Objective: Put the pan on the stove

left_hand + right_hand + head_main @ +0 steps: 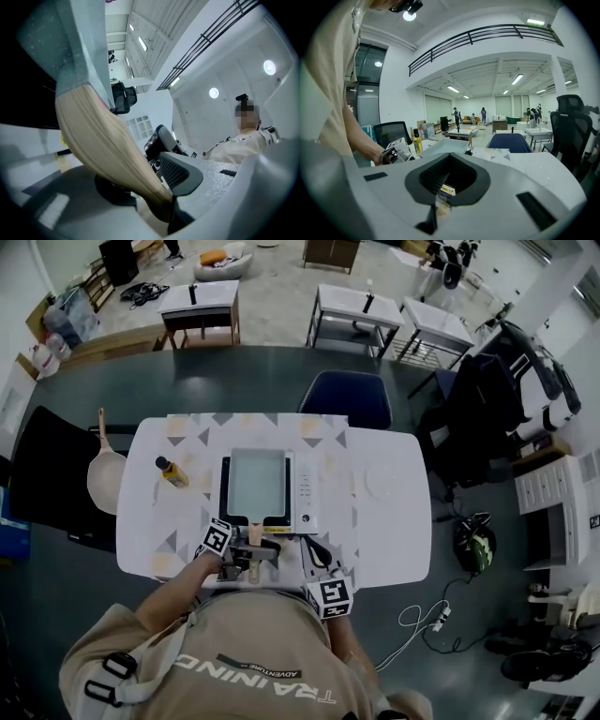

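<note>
Square pan (pixel 258 485) is sitting on the stove (pixel 303 488) mid-table (pixel 398 535), wooden handle (pixel 255 536) poking back toward the person. Left claw (pixel 244 559) is clamped tight on that handle, and its own view shows the wood wedged right between the jaws. Right claw (pixel 317 555) hangs just beside it near the table edge, jaws together on nothing. Small bottle (pixel 171 471) sits left of the stove and a plate (pixel 382 481) on the right.
</note>
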A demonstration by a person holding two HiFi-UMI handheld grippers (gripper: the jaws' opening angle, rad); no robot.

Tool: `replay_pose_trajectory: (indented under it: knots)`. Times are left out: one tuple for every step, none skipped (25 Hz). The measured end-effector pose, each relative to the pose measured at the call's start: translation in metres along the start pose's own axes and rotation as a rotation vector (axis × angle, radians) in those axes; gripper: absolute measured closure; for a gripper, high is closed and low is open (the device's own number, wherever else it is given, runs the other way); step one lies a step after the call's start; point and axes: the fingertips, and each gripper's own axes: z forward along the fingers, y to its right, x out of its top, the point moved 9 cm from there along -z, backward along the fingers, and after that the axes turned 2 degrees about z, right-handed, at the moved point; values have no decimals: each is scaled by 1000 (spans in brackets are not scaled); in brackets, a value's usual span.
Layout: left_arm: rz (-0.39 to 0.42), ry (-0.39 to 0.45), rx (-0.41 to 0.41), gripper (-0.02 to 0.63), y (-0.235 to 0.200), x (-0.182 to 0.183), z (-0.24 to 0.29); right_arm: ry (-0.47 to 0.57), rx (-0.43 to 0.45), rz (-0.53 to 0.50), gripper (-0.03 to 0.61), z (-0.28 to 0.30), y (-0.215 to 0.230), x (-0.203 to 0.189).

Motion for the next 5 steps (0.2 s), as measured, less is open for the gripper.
replay_pose_trajectory:
  knots:
    - [1, 0, -2, 456, 0, 1, 0, 4, 1, 0, 575, 0, 0, 0]
    - [3, -2, -2, 456, 0, 2, -1, 8, 2, 0, 575, 0, -1, 0]
    - [6, -4, -1, 456, -1, 4, -2, 12, 1, 1, 575, 0, -1, -1]
    - [10, -6, 0, 456, -1, 5, -2, 15, 0, 2, 575, 0, -2, -2]
    - [13, -8, 1, 456, -2, 7, -3, 18, -1, 4, 575, 0, -2, -2]
